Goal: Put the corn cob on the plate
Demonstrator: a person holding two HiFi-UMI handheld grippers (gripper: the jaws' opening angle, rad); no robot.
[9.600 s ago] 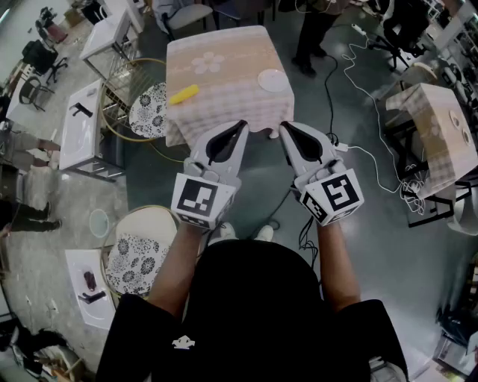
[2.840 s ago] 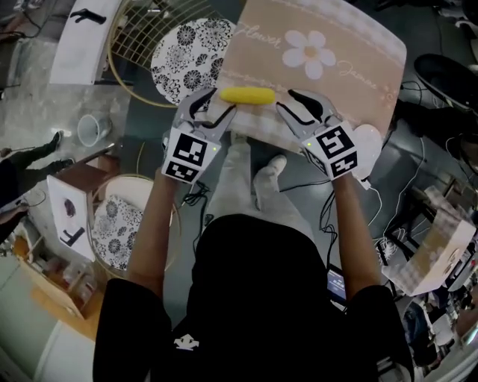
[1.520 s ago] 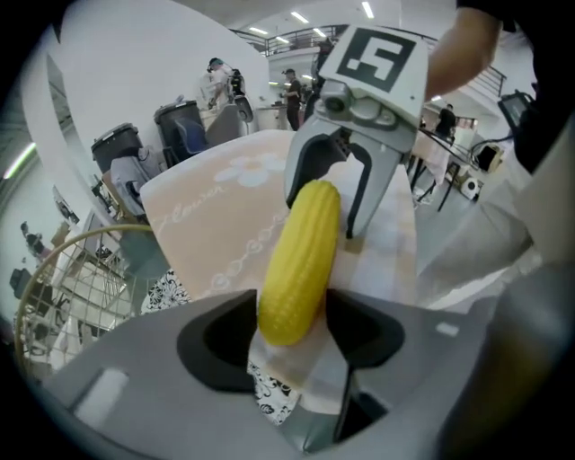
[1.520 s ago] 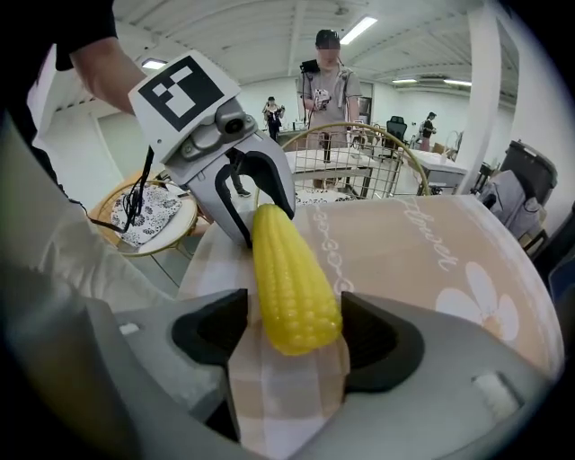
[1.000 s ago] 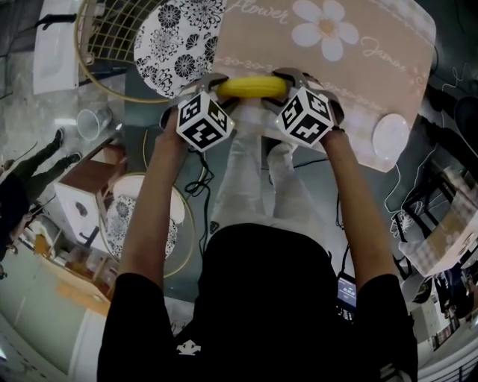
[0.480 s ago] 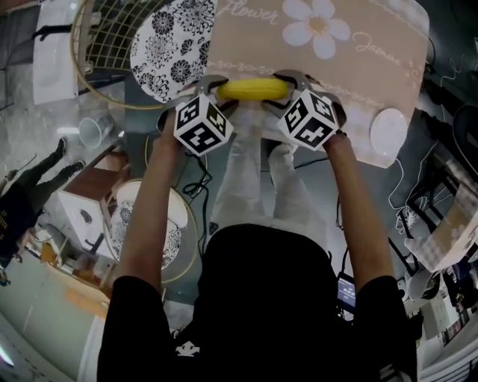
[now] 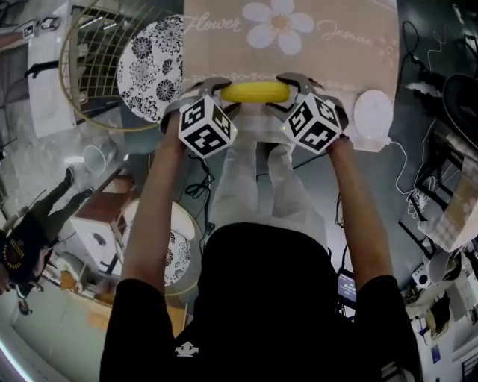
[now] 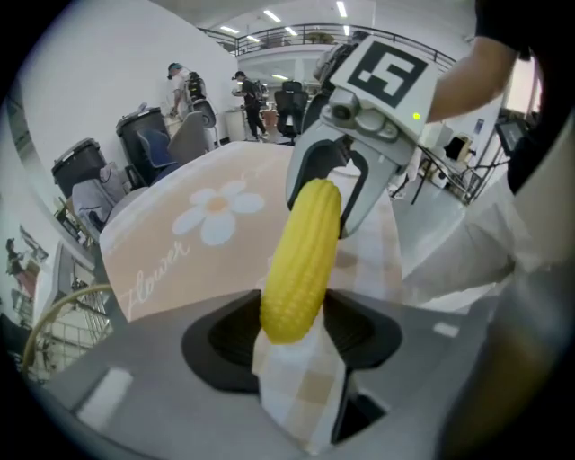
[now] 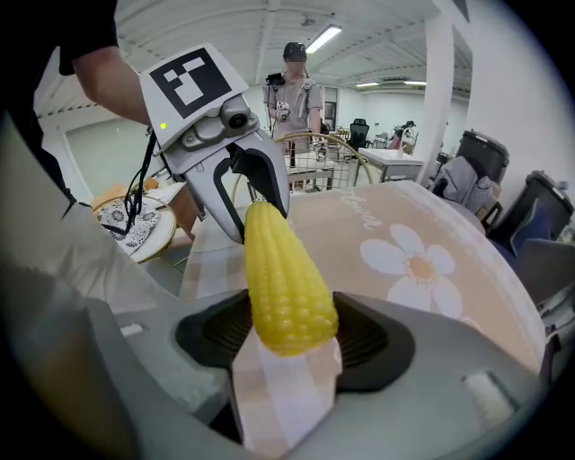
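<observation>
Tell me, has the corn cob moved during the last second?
Yes. The corn cob has shifted right, from well left of the printed flower to almost under it, nearer the plate.

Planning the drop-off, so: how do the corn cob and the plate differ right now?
The corn cob is yellow and long; the plate is white and round. The corn cob is gripped at its ends by the left gripper and the right gripper; the plate lies untouched to its right. Both are by the table's near edge.
</observation>
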